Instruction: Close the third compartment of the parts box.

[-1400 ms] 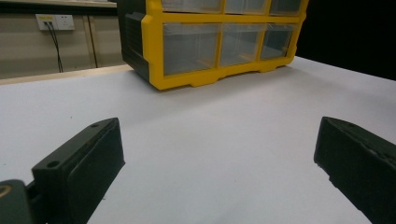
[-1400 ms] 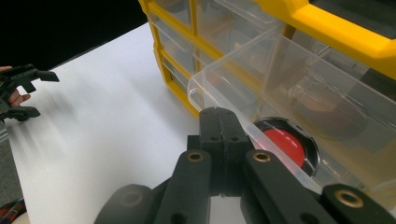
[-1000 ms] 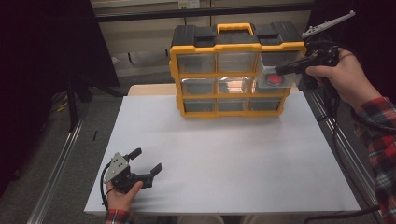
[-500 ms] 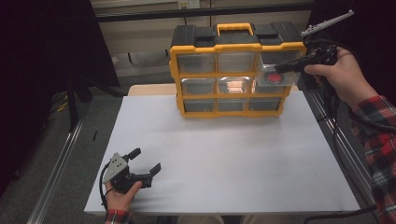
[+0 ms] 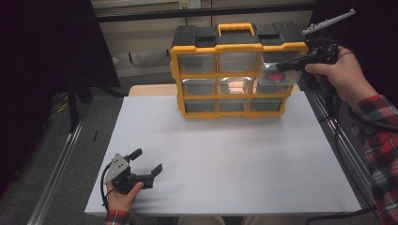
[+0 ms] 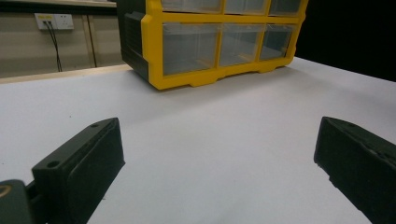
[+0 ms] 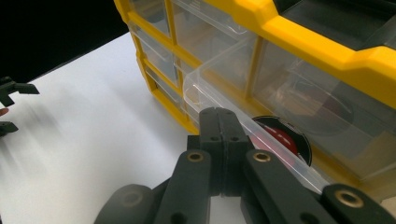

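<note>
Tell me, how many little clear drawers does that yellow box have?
9, in three rows of three in the yellow organizer. Eight sit pushed in; the top-right drawer is pulled out, a red and black disc inside.

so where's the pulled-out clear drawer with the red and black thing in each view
High view: the clear drawer juts from the right column of the yellow organiser, at the right gripper.
Left gripper view: I cannot pick it out; the organiser is cut off at the top.
Right gripper view: centre, just beyond the shut jaws.
Shared landmark: the yellow organiser.
</note>
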